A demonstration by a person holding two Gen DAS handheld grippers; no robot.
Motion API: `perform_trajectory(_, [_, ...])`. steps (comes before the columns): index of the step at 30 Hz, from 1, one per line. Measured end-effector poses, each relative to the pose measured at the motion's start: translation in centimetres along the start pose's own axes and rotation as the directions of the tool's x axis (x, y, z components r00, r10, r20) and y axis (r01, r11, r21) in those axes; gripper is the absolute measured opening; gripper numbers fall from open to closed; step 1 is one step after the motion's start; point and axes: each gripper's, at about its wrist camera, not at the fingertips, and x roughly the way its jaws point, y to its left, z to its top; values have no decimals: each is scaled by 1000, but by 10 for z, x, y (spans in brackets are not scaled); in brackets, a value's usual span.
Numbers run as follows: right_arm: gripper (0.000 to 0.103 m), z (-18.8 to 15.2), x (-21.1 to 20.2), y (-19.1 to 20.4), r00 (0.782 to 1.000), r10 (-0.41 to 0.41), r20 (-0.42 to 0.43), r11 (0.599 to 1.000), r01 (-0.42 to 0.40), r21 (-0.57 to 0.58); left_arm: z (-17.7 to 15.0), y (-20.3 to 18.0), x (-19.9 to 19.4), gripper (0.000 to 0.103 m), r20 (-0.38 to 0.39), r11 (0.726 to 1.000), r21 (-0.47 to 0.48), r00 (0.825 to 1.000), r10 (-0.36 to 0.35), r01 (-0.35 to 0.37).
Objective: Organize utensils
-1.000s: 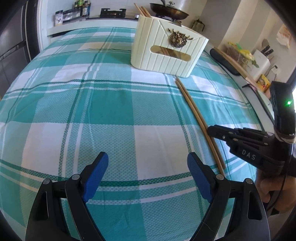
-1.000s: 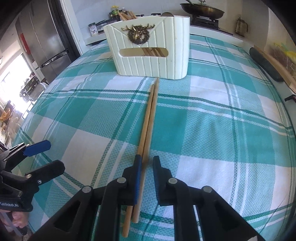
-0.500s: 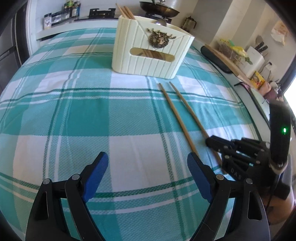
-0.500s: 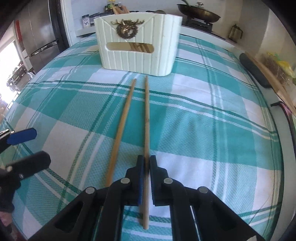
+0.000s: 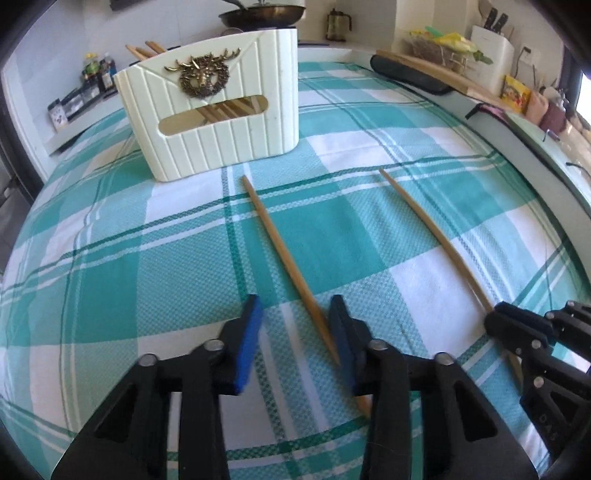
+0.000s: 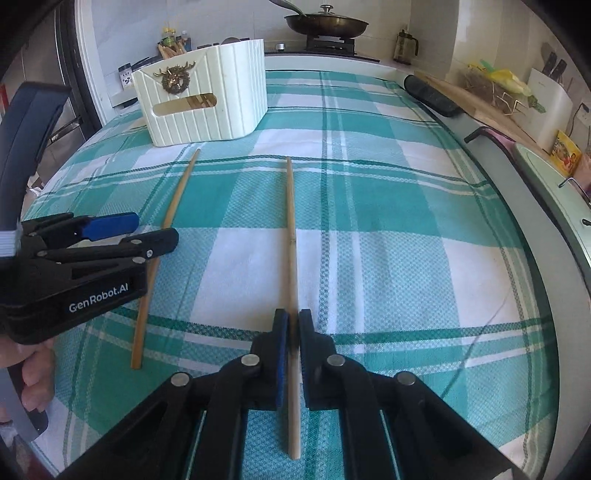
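Two wooden chopsticks lie apart on the teal plaid cloth. My right gripper (image 6: 291, 325) is shut on the right chopstick (image 6: 291, 221), near its thick end; it shows in the left wrist view too (image 5: 436, 236). My left gripper (image 5: 295, 317) is half open around the thick end of the left chopstick (image 5: 280, 251), with the stick close to the right finger; it shows in the right wrist view (image 6: 173, 210). A cream utensil holder (image 5: 214, 107) with a brass deer emblem stands beyond, with more chopsticks inside.
A stove with a pan (image 6: 327, 24) stands behind the table. A dark long case (image 5: 410, 75), a cutting board and a white knife block (image 5: 491, 51) line the right counter. The table's grey rim (image 6: 532, 206) runs along the right.
The right gripper has pulled its chopstick sideways, away from the other one. The left gripper has moved right over the other chopstick and narrowed its jaws around it.
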Motion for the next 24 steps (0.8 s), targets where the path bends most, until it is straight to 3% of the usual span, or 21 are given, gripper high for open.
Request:
perform_trajectory(1, [6,0,0,1,1000,-4,6,1000,4,-3,-2,6,-3,11,2,1000,-4,1000,-6,6])
perform_trajectory(3, [6,0,0,2,1000,-6,14,1000,6,-6,-5,22,-7,7,-4,999,-32,1000,-2,2])
perform_trajectory(12, [6,1,1,-8,997,-69,28,998,69,0,-50,137,-34,6,-42,975,-189,993,108,-114])
perform_trajectory(16, [7,3,3,-21,995,-100,31,994,99,36,-60,173,-38,9,-45,962,-258,996,76,-85])
perform_trajectory(17, [8,4,3,-24,995,-98,35,994,96,50,-61,178,-38,17,-47,961,-267,997,61,-72])
perform_trajectory(19, [24,7,6,-27,995,-90,36,994,87,59,-60,182,-37,45,-41,960,-273,998,47,-57])
perform_trajectory(20, [48,9,7,-28,995,-89,37,995,87,58,-59,183,-37,68,-36,960,-272,998,53,-61])
perform_trajectory(21, [62,10,8,-28,996,-84,37,995,82,56,-58,182,-36,79,-34,961,-267,998,60,-66])
perform_trajectory(24, [65,11,13,-29,997,-67,43,997,65,46,-56,177,-27,82,-44,971,-225,996,72,-80])
